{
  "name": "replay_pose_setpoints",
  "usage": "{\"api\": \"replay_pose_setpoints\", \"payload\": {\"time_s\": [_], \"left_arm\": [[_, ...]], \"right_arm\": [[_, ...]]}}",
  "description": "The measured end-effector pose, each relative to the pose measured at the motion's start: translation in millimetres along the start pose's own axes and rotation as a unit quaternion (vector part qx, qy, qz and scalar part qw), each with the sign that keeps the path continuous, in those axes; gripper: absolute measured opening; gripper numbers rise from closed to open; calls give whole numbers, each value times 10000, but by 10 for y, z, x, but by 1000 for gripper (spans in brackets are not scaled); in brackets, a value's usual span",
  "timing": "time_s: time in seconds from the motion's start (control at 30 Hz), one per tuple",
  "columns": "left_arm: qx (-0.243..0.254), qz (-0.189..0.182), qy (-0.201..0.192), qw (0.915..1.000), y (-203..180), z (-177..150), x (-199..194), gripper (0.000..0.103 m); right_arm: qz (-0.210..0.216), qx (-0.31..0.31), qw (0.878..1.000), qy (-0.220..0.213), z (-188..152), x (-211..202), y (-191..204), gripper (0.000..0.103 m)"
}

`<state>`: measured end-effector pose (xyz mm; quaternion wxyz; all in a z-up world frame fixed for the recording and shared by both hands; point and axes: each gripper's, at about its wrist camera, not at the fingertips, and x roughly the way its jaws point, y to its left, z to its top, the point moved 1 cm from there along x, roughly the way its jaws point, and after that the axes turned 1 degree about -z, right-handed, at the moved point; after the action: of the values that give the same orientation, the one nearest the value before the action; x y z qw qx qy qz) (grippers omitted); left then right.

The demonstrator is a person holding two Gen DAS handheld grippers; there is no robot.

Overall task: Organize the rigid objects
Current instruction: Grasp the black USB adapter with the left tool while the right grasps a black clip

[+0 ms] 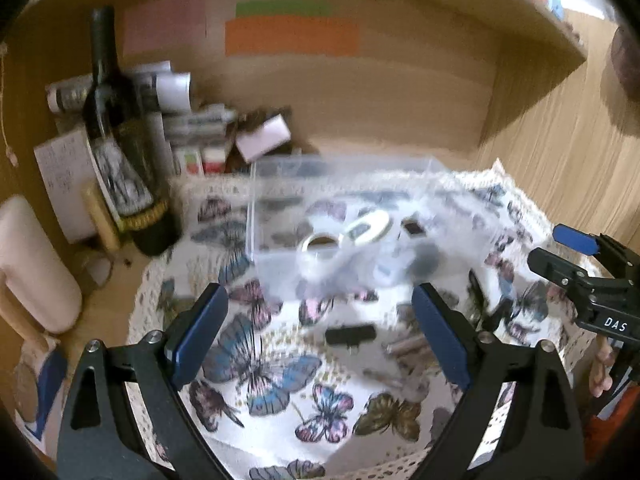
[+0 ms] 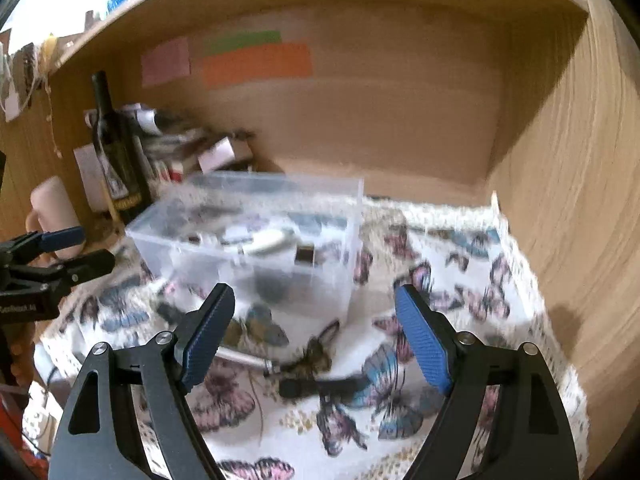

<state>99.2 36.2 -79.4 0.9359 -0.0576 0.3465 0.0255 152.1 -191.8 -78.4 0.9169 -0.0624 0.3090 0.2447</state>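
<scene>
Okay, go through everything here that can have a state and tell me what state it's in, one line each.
Left gripper: open, nothing between the pads.
Right gripper: open, nothing held.
Clear plastic box: upright, no lid on, holding tape rolls and other small items.
Wine bottle: upright, left of the box.
Black clip: lying loose on the butterfly cloth, outside the box.

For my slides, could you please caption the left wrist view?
Open left gripper above a butterfly cloth, facing a clear bin holding tape rolls.
</scene>
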Motion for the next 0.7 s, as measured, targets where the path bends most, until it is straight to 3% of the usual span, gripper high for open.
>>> {"api": "replay_pose_setpoints", "payload": {"time_s": [0.33,0.7], "left_arm": [[-122,97,905,9958,65,-290,454,94],[94,69,1277,9917,-118,-312,741,82]], "right_arm": [[99,245,9949,975,-468,338,-108,81],[332,354,9901,1315,-595,559,-125,81]]}}
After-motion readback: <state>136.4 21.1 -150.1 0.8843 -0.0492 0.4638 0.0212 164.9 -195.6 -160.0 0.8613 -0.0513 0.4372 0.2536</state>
